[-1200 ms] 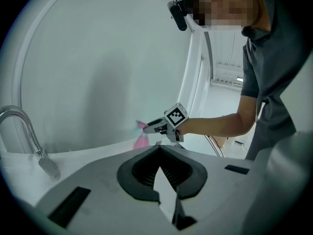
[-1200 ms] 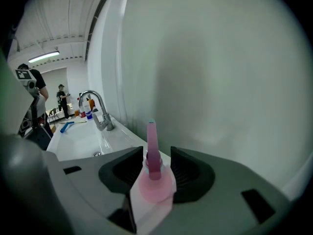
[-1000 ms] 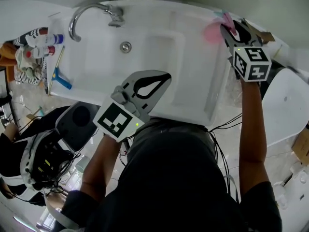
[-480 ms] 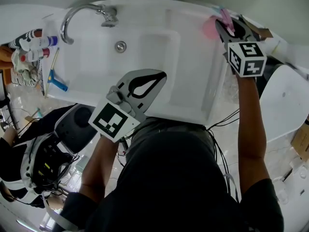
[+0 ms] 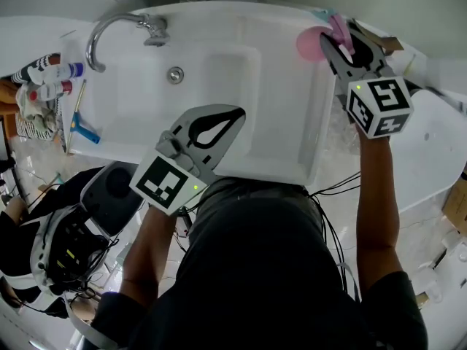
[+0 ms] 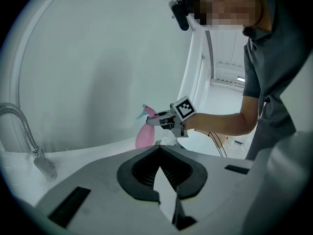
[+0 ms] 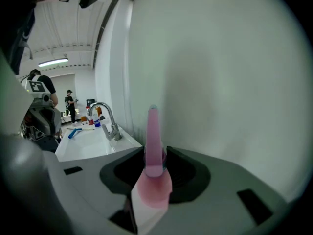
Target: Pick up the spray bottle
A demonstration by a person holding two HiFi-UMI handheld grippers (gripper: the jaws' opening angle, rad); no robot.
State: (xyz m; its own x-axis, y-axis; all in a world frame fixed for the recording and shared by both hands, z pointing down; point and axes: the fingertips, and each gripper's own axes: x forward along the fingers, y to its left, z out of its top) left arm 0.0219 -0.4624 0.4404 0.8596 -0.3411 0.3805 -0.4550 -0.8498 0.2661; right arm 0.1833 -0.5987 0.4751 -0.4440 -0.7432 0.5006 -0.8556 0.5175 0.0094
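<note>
The spray bottle (image 5: 309, 44) is pink, with a pink trigger head. It hangs at the far right corner of the white sink (image 5: 219, 133). My right gripper (image 5: 337, 41) is shut on the bottle's neck (image 7: 154, 148), having just been closing around it. The nozzle stands up between the jaws, and the round body hangs below them. In the left gripper view, the bottle (image 6: 144, 135) shows under the right gripper (image 6: 155, 122), just above the sink rim. My left gripper (image 5: 235, 113) hovers over the sink's near edge. It is shut with nothing in it, and its tips (image 6: 159, 149) meet.
A chrome faucet (image 5: 117, 26) curves over the basin's left side. Several small bottles (image 5: 51, 79) and a blue-handled tool (image 5: 84, 126) lie on the left ledge. A white wall rises behind the sink, and a white rounded fixture (image 5: 430, 159) stands to its right. Equipment and cables sit on the floor at lower left.
The right gripper's jaws have closed on the bottle's neck. That gripper has risen a little with the bottle. The left gripper has stayed put.
</note>
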